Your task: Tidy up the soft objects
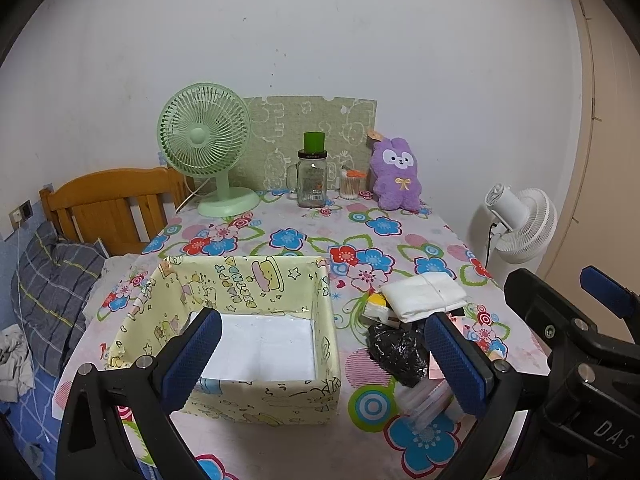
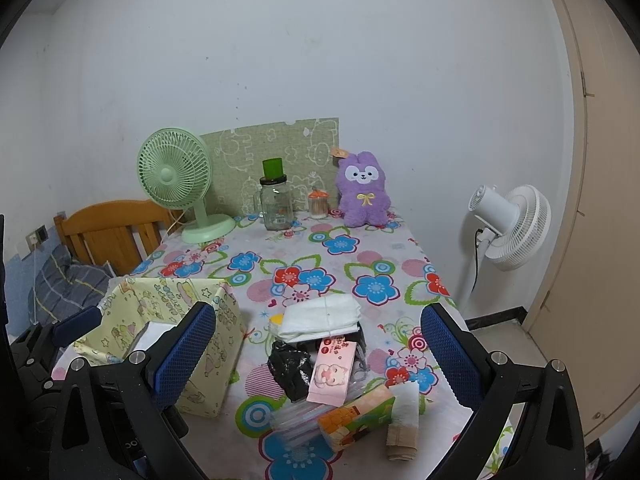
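— Across the floral tablecloth (image 2: pixel 340 276), what do we see?

— At nine o'clock in the right wrist view sits our yellow cartoon-print box (image 1: pixel 256 344), open-topped, with a white bottom. At six o'clock lies the pile of soft things: a folded white cloth (image 2: pixel 320 316) on top, a crumpled black bag (image 2: pixel 290 368) just beside a pink packet (image 2: pixel 332 372), and nearer us a tissue pack (image 2: pixel 356 416) touching a rolled white-and-beige cloth (image 2: pixel 404 424).

— And our tools?

— We hold the left gripper (image 1: pixel 324 360) over the box's near wall, fingers wide apart, gripping nothing. Our right gripper (image 2: pixel 320 360) hangs above the pile, fingers likewise spread and empty.

— What stands at twelve o'clock?

— Along the far edge (against the wall): a green desk fan (image 1: pixel 208 148), a glass jar (image 1: pixel 312 176) with a green lid, and a purple plush rabbit (image 2: pixel 364 192) sitting upright. A white floor fan (image 2: pixel 508 228) stands off the table at three o'clock.
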Demonstrator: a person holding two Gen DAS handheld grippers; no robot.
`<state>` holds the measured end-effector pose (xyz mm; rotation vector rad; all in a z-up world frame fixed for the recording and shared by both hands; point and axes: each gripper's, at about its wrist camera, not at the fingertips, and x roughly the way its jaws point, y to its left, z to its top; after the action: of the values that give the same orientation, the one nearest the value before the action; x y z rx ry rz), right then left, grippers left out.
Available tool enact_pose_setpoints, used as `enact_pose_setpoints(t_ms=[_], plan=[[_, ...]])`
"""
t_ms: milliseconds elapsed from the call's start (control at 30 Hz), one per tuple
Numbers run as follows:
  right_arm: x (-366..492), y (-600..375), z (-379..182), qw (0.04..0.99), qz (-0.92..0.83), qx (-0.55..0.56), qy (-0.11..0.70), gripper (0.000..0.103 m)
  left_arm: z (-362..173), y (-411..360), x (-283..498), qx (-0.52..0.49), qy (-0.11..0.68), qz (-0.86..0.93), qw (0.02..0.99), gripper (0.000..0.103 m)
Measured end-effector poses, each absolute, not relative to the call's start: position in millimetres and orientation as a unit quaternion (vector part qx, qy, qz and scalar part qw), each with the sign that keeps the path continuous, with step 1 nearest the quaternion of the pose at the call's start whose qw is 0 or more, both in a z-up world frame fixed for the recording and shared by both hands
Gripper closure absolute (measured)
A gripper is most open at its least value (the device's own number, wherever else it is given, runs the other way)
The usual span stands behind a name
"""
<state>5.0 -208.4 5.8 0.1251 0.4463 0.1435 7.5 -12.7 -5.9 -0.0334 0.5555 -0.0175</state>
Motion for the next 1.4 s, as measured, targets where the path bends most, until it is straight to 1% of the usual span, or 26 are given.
enact_pose_setpoints(t_ms=[467, 567, 700, 867, 1200, 1333, 1400], plan=[[4.7, -207.7, 2.7, 0.970, 0.070, 0.063, 0.224, 0.000, -9.2, -16.0, 4.6, -0.012, 0.270, -0.001, 0.963, 0.001], [2.9, -208.0, -1.2, 0.969, 0.073, 0.062, 0.227, 0.003, -14.6, -17.2, 3.7, -0.016, 0.276, -0.007, 0.961, 0.001], [1.8, -212.6, -9.2, 0.967, 0.074, 0.064, 0.235, 0.004, -24.5, -21.3, 3.5, -0.022, 0.283, -0.020, 0.959, 0.002], [1.4, -220.2, -20.5, 0.965, 0.075, 0.069, 0.242, 0.005, -38.8, -30.4, 4.6, -0.035, 0.302, -0.039, 0.952, 0.005], [6.0, -233.3, -49.9, 0.957, 0.064, 0.069, 0.274, 0.009, -64.2, -61.5, 6.1, -0.008, 0.329, -0.057, 0.943, 0.005], [12.3, -236.0, -62.8, 0.952, 0.064, 0.075, 0.290, 0.009, -74.0, -70.0, 3.7, -0.001, 0.326, -0.055, 0.944, 0.005], [14.8, -236.0, -70.6, 0.948, 0.066, 0.078, 0.300, 0.009, -80.8, -74.3, 5.6, -0.001, 0.340, -0.063, 0.938, 0.005]])
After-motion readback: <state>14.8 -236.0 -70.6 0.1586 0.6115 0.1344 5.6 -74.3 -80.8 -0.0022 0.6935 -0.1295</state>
